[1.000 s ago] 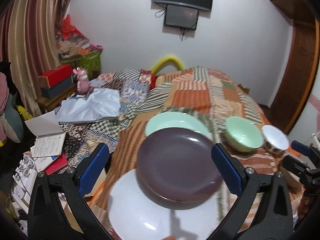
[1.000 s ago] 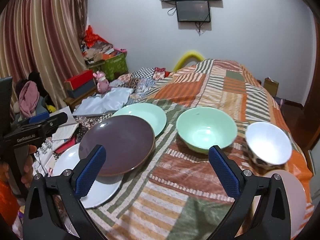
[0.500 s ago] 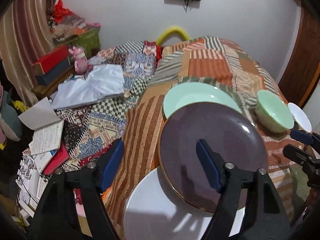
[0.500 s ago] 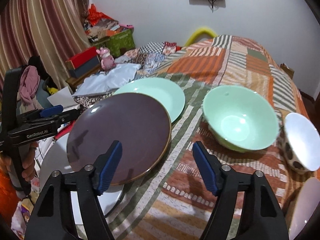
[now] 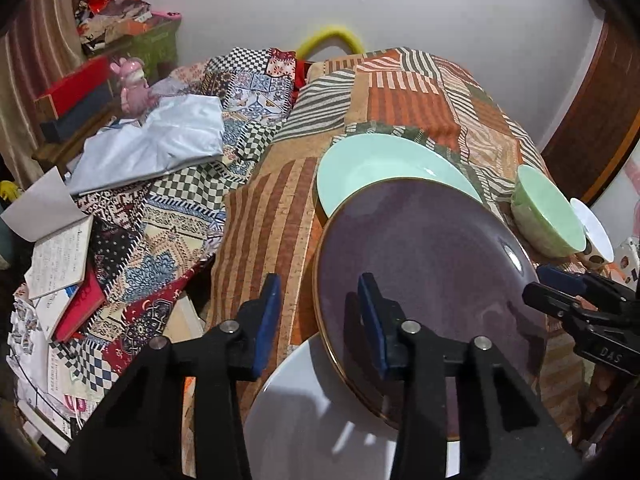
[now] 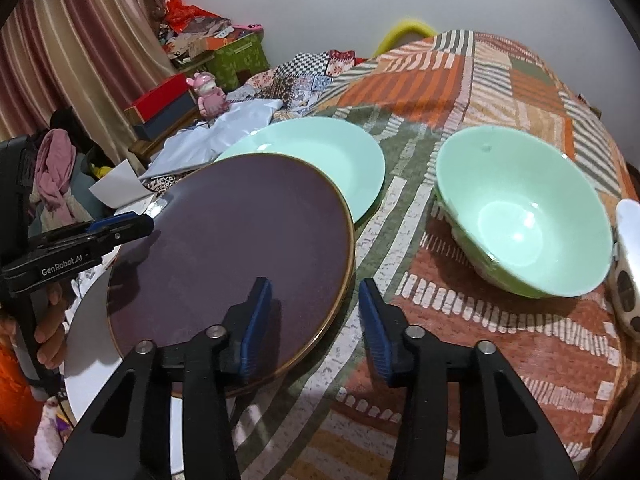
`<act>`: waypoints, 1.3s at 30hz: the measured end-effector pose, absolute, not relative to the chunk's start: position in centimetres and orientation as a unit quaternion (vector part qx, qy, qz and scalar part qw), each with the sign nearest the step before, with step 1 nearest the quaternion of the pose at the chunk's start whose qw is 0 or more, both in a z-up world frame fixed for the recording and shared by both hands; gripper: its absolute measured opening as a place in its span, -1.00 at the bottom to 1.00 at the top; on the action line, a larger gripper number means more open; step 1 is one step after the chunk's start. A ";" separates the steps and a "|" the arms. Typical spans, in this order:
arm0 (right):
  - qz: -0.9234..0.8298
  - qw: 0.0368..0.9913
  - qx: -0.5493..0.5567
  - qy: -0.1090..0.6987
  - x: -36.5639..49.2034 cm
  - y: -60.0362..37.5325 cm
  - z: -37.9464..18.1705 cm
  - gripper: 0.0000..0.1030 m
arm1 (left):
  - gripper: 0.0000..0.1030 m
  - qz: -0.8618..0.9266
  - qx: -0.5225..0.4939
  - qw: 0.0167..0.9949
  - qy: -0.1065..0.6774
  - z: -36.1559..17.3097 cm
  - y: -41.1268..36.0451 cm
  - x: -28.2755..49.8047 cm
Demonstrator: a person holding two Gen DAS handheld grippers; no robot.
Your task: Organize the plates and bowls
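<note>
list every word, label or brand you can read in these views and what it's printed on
"GenRobot.AI": white print on the black body of the left gripper, seen in the right wrist view.
"DAS": raised letters on the black body of the right gripper, seen in the left wrist view.
Handwriting on the open notebook: too small and blurred to read.
Nothing else is legible.

Bedcover [image 6: 460, 80]: patchwork of orange, green and cream stripes. On it, dark purple plate [image 6: 232, 256], thin gold rim. Behind that plate, mint-green plate [image 6: 320, 152]. Right of it, mint bowl [image 6: 524, 208]. Under it, white plate [image 5: 320, 420]. Far right, white bowl [image 6: 628, 272], dark-spotted outside, probably.
</note>
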State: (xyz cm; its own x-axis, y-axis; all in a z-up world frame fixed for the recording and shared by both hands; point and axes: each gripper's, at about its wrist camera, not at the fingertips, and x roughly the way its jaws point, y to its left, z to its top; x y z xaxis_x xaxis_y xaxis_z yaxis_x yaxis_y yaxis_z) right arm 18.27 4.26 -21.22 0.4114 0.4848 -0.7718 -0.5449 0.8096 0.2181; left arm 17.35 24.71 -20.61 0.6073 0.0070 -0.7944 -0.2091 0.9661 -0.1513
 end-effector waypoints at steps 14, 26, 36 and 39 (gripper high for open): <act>0.315 0.834 -0.020 0.453 18.6 4.5 -22.0 -0.45 | -0.48 0.040 -0.126 0.875 0.466 -21.4 24.3 18.6; 0.304 0.835 -0.009 0.459 18.4 3.5 -21.6 -0.51 | -0.48 0.033 -0.126 0.872 0.472 -20.9 23.6 18.2; 0.294 0.841 -0.008 0.455 17.6 1.9 -20.7 -0.51 | -0.48 0.023 -0.121 0.881 0.457 -19.7 21.6 17.3; 0.291 0.843 -0.009 0.452 17.2 1.5 -20.5 -0.51 | -0.48 0.024 -0.120 0.882 0.455 -19.4 21.1 17.0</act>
